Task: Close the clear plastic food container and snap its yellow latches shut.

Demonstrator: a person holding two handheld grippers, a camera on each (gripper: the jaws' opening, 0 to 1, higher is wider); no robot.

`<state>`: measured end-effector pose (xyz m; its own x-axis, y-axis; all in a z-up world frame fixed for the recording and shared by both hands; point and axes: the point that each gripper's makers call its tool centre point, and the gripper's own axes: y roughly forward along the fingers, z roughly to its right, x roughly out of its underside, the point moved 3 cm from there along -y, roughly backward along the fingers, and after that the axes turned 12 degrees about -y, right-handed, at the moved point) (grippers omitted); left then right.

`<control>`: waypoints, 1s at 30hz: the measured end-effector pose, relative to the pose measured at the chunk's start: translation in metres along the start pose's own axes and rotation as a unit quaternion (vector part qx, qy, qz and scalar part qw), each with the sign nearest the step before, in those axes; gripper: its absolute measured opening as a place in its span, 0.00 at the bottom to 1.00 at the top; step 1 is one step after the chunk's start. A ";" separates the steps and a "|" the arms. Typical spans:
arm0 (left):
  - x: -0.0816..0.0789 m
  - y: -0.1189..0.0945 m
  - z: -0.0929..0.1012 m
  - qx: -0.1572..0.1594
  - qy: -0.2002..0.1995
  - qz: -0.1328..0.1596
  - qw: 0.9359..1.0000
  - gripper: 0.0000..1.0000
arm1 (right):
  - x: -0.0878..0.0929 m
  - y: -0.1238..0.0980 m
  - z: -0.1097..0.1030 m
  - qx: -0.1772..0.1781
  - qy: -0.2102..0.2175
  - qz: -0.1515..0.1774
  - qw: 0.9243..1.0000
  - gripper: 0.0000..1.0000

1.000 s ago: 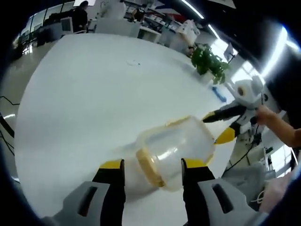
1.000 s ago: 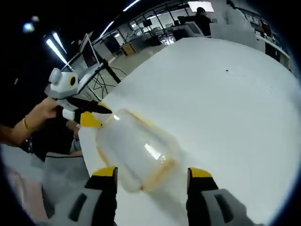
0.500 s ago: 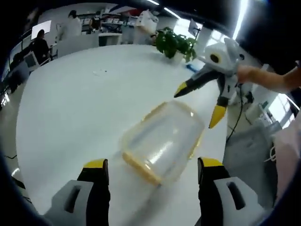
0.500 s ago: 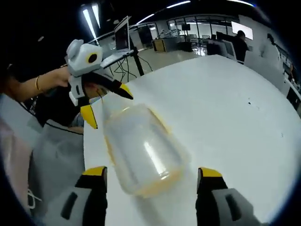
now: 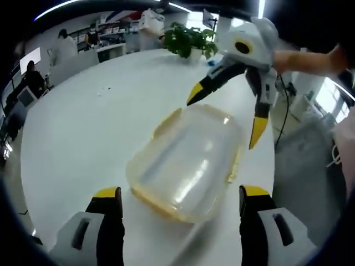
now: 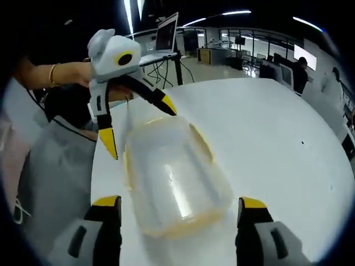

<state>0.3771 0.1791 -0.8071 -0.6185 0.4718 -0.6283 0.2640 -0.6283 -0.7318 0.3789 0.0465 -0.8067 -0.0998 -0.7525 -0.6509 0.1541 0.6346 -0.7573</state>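
The clear plastic container (image 5: 186, 160) with a yellow rim lies on the white table (image 5: 83, 122), its lid resting on top. Yellow latch tabs stick out at its sides. My left gripper (image 5: 180, 194) is open, its yellow-tipped jaws standing either side of the container's near end without touching it. My right gripper (image 5: 224, 119) hangs open over the far end. In the right gripper view the same container (image 6: 172, 177) sits between the open jaws of my right gripper (image 6: 180, 204). There the left gripper (image 6: 141, 133) is open at the far end.
A potted plant (image 5: 188, 39) stands at the table's far edge. A laptop (image 6: 166, 33) on a stand is beyond the table. A person in a grey apron (image 6: 52, 166) stands at the table edge. People sit at desks (image 5: 33, 77) in the background.
The jaws of both grippers have spread wider. Both cameras swung and came in over the container, which now lies flatter and larger in view, each opposite gripper closer above its far end.
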 end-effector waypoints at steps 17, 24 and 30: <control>0.004 0.013 -0.005 -0.027 0.043 -0.025 0.998 0.71 | 0.004 0.008 0.006 -0.012 -0.049 -0.029 0.998 0.77; 0.005 0.013 -0.005 -0.027 0.039 -0.027 0.998 0.71 | 0.004 0.009 0.007 -0.020 -0.053 -0.039 0.998 0.77; 0.007 0.009 -0.009 -0.027 0.030 -0.034 0.999 0.74 | 0.006 0.005 0.008 -0.011 -0.030 -0.031 0.999 0.79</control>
<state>0.3819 0.1828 -0.8207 -0.5919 0.5497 -0.5895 0.2636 -0.5592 -0.7860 0.3871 0.0436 -0.8138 -0.0497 -0.7998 -0.5982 0.1282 0.5889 -0.7980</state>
